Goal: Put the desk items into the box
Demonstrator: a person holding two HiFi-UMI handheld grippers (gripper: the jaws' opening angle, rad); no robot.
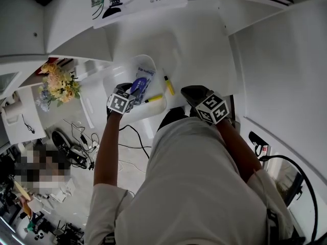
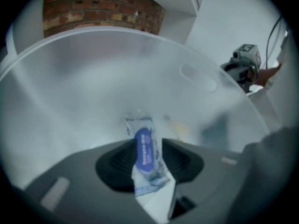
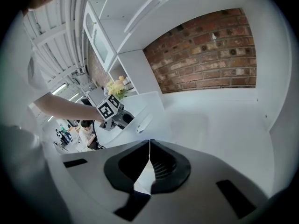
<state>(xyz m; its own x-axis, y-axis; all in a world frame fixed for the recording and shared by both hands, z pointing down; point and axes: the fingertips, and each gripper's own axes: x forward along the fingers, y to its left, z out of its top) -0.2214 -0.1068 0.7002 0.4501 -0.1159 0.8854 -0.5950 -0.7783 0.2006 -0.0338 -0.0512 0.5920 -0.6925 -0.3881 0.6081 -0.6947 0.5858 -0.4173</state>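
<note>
White bench (image 1: 204, 45), head view. A translucent box (image 1: 149, 60) stands at its near edge. A yellow marker (image 1: 169, 85) lies just beside the box's right wall. A printed sheet (image 1: 148, 1) lies farther back.

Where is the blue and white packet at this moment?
In the left gripper view, the blue and white packet stands between the parted jaws of the left hand-held gripper, inside the translucent box.
</note>
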